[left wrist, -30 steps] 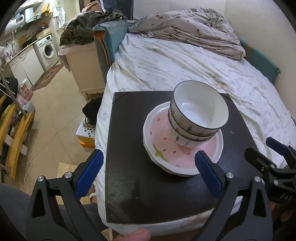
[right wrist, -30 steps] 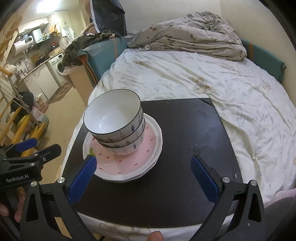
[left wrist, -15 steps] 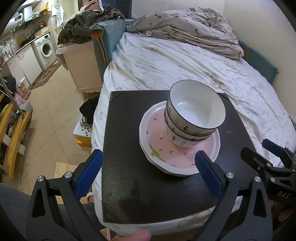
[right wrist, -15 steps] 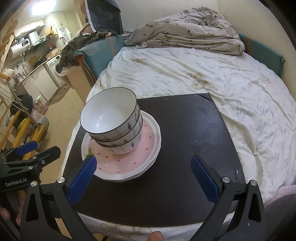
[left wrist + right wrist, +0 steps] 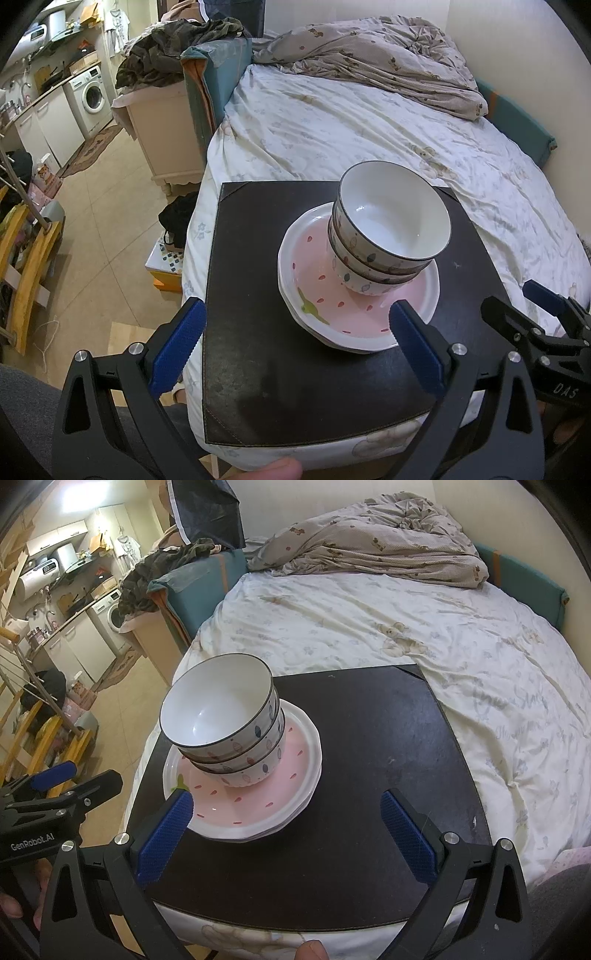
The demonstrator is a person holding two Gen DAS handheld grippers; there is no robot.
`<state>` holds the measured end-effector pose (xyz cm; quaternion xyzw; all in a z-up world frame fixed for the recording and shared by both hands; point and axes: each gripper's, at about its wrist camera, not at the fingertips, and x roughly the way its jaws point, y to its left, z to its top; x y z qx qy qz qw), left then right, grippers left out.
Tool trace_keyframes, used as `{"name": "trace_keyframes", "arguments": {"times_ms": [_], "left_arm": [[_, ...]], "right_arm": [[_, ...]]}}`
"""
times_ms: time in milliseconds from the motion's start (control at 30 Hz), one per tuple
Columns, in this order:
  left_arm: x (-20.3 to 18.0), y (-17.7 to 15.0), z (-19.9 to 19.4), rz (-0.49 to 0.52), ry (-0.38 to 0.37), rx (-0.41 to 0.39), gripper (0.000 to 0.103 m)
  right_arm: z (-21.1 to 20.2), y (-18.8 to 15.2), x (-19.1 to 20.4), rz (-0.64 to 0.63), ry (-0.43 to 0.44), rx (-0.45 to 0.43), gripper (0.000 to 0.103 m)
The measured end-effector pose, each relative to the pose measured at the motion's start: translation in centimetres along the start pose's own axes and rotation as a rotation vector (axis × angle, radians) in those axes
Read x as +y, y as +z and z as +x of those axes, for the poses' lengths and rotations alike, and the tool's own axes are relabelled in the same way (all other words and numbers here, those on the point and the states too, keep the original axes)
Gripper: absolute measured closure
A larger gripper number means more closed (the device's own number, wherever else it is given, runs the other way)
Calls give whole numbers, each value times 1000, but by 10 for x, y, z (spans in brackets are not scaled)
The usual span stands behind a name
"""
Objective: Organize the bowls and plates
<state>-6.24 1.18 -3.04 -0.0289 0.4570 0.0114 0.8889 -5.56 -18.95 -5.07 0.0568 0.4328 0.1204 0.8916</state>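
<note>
Two nested bowls (image 5: 391,236) (image 5: 225,720) stacked on pink strawberry-print plates (image 5: 354,310) (image 5: 255,794), all on a dark mat (image 5: 258,369) (image 5: 369,775) laid at the near end of the bed (image 5: 351,129) (image 5: 406,627). Left hand-held gripper (image 5: 295,350) spread wide and empty, hovering just short of the stack; right blue pad at the plates' near rim, left pad out over the mat's left edge. Right hand-held gripper (image 5: 288,834) likewise wide open, holding nothing; left pad overlapping the plates' near-left rim, right pad over bare mat. Stack ahead of both, toward the right for the left tool and toward the left for the right. Compared with a second ago: stack slightly nearer and larger in both views, jaw spread unchanged, bowls and plates in the same arrangement on the mat.
</note>
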Motion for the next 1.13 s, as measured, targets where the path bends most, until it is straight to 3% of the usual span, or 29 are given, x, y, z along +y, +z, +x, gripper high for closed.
{"name": "trace_keyframes", "arguments": {"times_ms": [1133], "left_arm": [[1, 3, -1, -9, -7, -3, 5]], "right_arm": [[-1, -1, 1, -1, 1, -3, 0]]}}
